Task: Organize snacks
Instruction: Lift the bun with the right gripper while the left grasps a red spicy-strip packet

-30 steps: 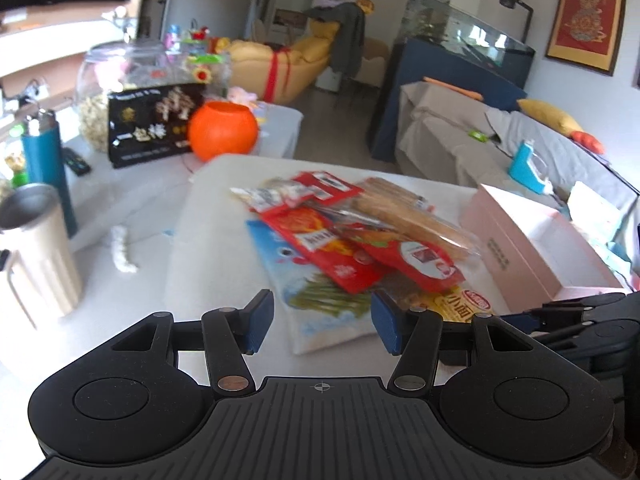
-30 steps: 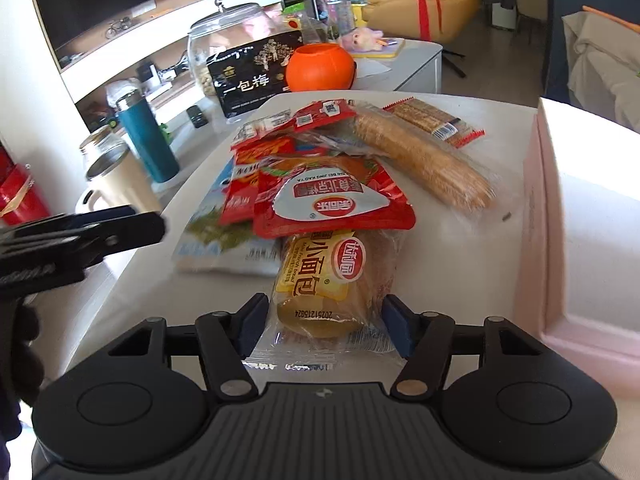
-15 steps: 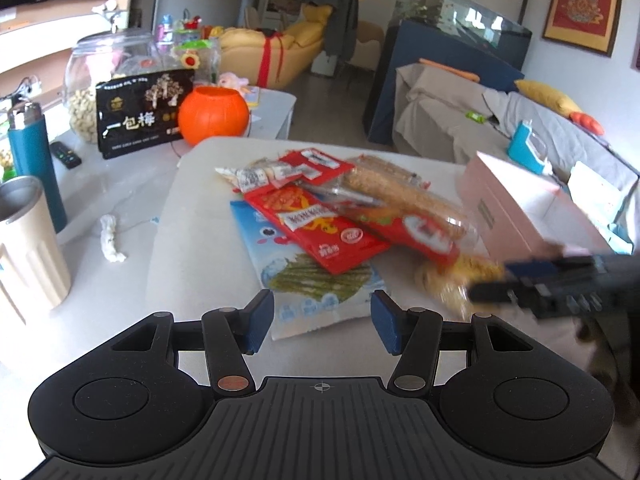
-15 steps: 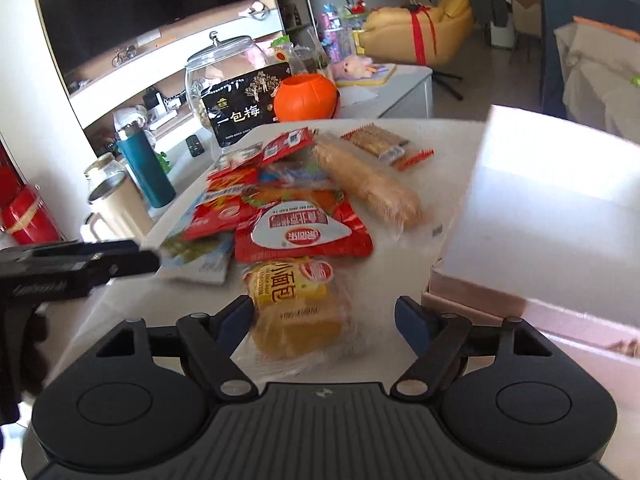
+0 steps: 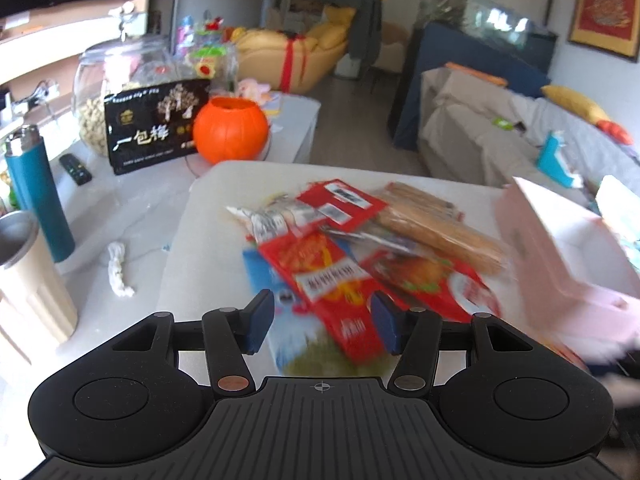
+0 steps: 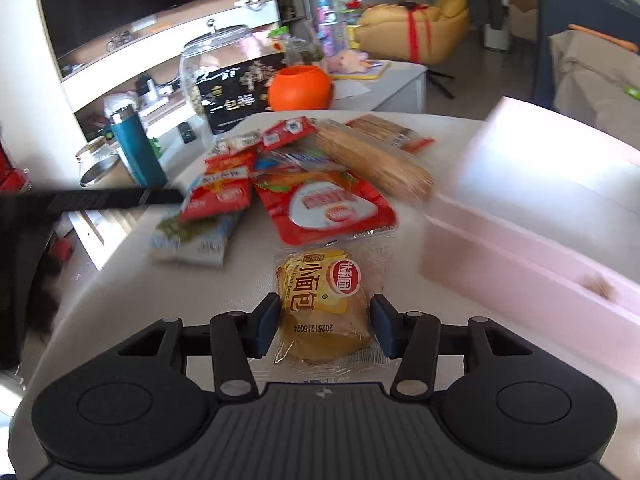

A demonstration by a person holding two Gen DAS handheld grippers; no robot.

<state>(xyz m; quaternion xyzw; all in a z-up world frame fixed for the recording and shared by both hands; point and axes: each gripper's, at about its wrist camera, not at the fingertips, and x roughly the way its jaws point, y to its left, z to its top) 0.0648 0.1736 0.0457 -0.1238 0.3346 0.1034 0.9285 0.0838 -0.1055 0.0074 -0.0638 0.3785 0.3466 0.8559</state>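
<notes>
A pile of snack packets lies on the white table [image 6: 440, 132]. My right gripper [image 6: 324, 328] is shut on a yellow bread packet [image 6: 320, 300], with the blue pads against its sides. Behind it lie a red and white packet [image 6: 324, 208], a long biscuit pack [image 6: 372, 156] and a blue seaweed bag [image 6: 192, 232]. My left gripper [image 5: 322, 322] is open over a red packet [image 5: 328, 280] and the blue bag [image 5: 288, 336]; it also shows in the right wrist view [image 6: 120, 196]. A pink box [image 6: 540, 216] stands open on the right; it also shows in the left wrist view [image 5: 560, 248].
An orange pumpkin bowl [image 5: 230, 130], a black snack bag [image 5: 156, 126] and a glass jar [image 5: 120, 76] stand on the table behind. A teal bottle [image 5: 38, 192] and a beige mug [image 5: 28, 280] stand at the left. A sofa [image 5: 520, 132] is at the right.
My right gripper has narrowed around the bread packet and moved it toward the pink box. My left gripper has moved forward over the red packet and blue bag.
</notes>
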